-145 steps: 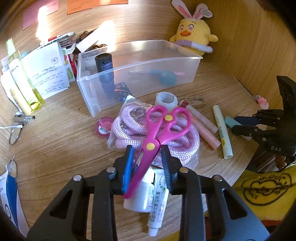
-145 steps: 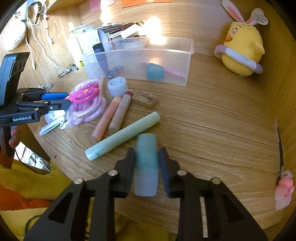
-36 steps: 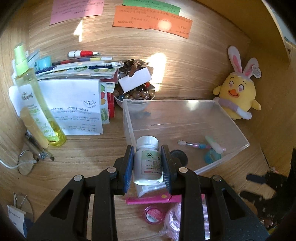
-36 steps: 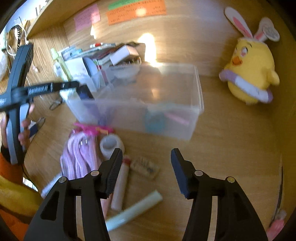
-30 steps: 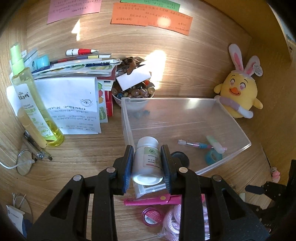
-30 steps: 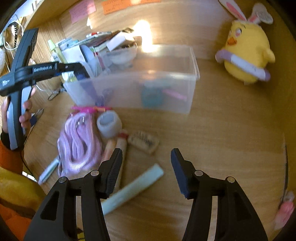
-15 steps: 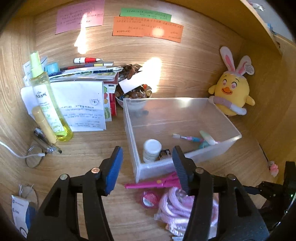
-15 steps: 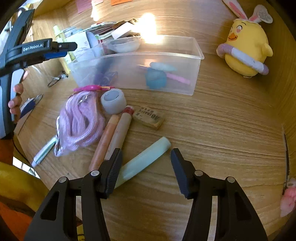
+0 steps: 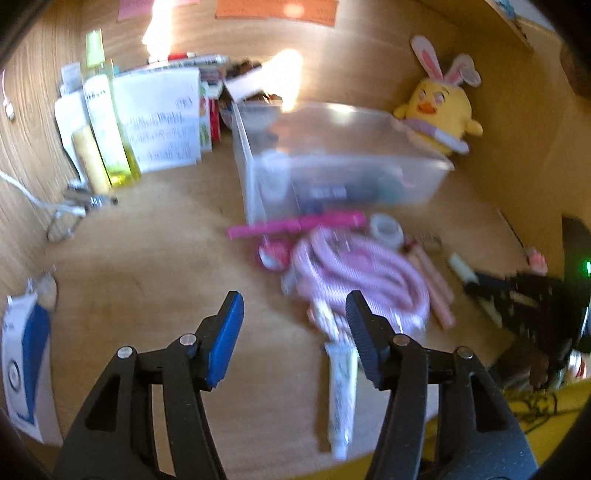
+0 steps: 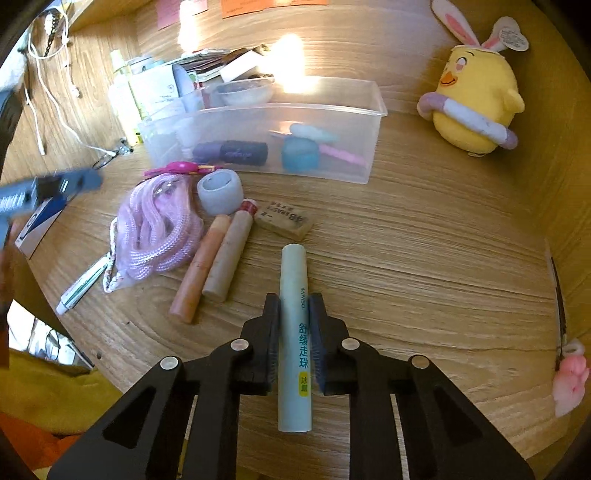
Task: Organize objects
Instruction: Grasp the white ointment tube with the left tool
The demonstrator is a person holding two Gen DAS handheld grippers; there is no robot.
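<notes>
R gripper [image 10: 293, 306] just closed, clamped on green tube [image 10: 294, 332] lying on tabletop [image 10: 424, 258]. L gripper [image 9: 293, 314] apart, empty, near pink rope [image 9: 365, 277].

A home study nook: wooden surface [image 10: 424, 258], sticky notes [image 9: 275, 7] at twelve o'clock, plush chick [image 10: 476, 96] at two, papers [image 9: 159, 118] at ten.
</notes>
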